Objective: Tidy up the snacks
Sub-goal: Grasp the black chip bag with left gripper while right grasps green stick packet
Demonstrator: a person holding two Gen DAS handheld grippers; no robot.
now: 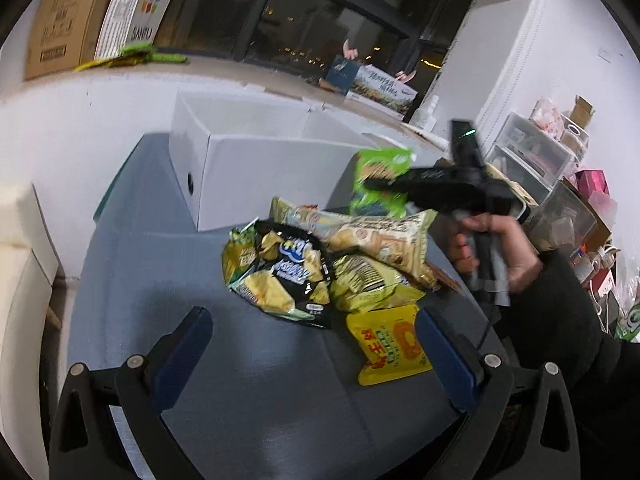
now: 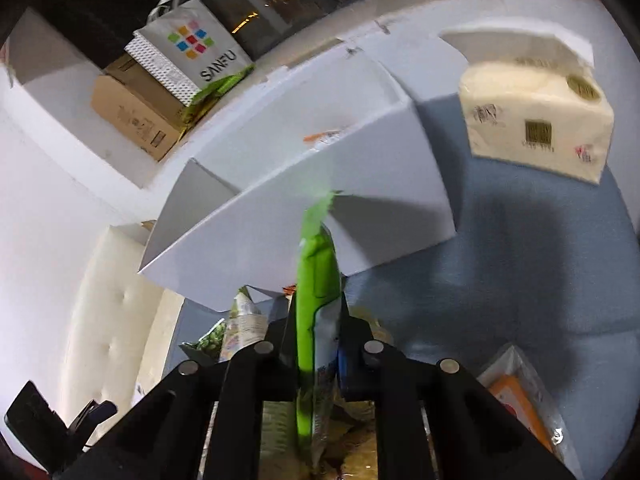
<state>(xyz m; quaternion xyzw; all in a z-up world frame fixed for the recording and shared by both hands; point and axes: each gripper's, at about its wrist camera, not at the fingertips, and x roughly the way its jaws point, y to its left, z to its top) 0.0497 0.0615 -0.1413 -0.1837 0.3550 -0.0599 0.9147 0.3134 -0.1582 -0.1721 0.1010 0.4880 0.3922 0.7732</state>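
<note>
Two tongs: right tongs [image 2: 316, 336] clamped on green packet [image 2: 316, 280], held up in front of white box [image 2: 320, 184]. Left tongs [image 1: 316, 344] gaping, empty, snack pile [image 1: 320, 264] at 12 on tabletop [image 1: 256, 380]. Only right view shows tissue pack [image 2: 536, 120] at 2.

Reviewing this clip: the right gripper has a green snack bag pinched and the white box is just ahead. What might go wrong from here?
1. The right gripper pinches the green snack bag edge-on; most of the bag stands free beyond the fingers, so it might slip or swing.
2. The bag's top edge lies across the white box wall in the right wrist view; it may catch the rim.
3. The left gripper hangs open near the yellow packet and may nudge the pile.
</note>
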